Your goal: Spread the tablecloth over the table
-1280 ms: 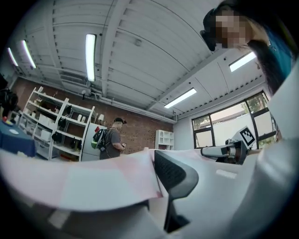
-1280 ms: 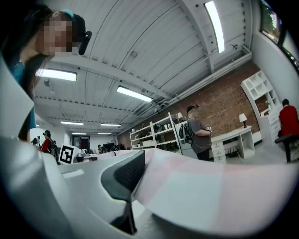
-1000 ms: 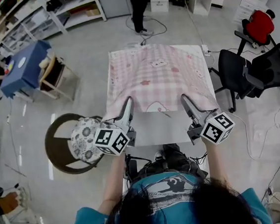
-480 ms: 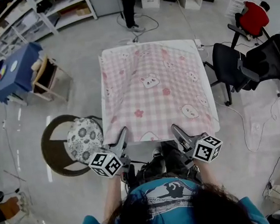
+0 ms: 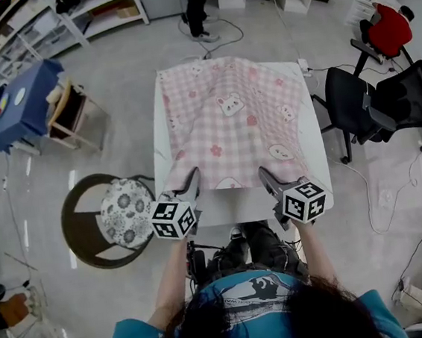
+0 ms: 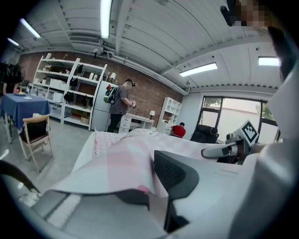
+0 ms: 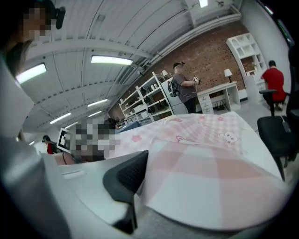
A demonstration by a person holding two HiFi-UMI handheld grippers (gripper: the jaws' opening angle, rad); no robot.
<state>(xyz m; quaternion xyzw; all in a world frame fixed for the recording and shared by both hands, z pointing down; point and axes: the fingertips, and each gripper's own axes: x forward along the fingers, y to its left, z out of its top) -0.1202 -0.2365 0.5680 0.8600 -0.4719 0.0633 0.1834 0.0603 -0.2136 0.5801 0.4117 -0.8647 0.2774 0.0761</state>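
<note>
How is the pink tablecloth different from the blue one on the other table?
The pink tablecloth is checked with little animals; the blue tablecloth is plain. The pink one lies rumpled, leaving white table bare at the near edge; the blue one drapes down over its table's sides. Both cover tables.

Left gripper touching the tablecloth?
Touching. In the left gripper view, the left gripper has just closed its jaws further on the tablecloth, pinching its edge between them.
</note>
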